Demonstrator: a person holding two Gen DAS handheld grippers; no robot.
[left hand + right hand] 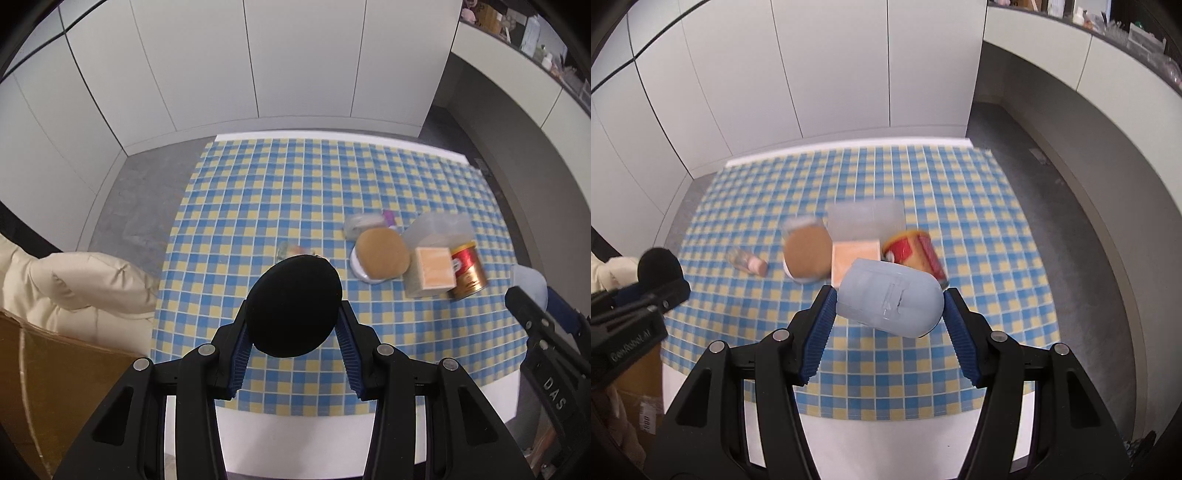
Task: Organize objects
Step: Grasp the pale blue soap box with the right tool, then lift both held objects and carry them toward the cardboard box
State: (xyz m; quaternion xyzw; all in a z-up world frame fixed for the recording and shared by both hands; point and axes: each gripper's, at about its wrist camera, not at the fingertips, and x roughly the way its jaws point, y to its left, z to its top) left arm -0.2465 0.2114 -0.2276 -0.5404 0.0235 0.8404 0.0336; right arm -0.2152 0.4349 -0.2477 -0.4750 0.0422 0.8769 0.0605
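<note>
Left gripper (293,325) clamps black disc (293,306); right gripper (890,308) clamps blue case (890,299), both above can (916,254). Risk: smooth, rounded case slips, topples can.

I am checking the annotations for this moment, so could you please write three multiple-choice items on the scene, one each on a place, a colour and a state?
1. Where is the red and gold can?
A. on the checked cloth
B. on the floor
C. in a gripper

2. What colour is the round case in the left gripper?
A. white
B. black
C. red

3. What does the right gripper do?
A. hangs open, empty
B. clamps a pale blue case
C. clamps the can

Key: 1 A, it lies tipped on the cloth; 2 B, black between the pads; 3 B, both pads press it.
</note>
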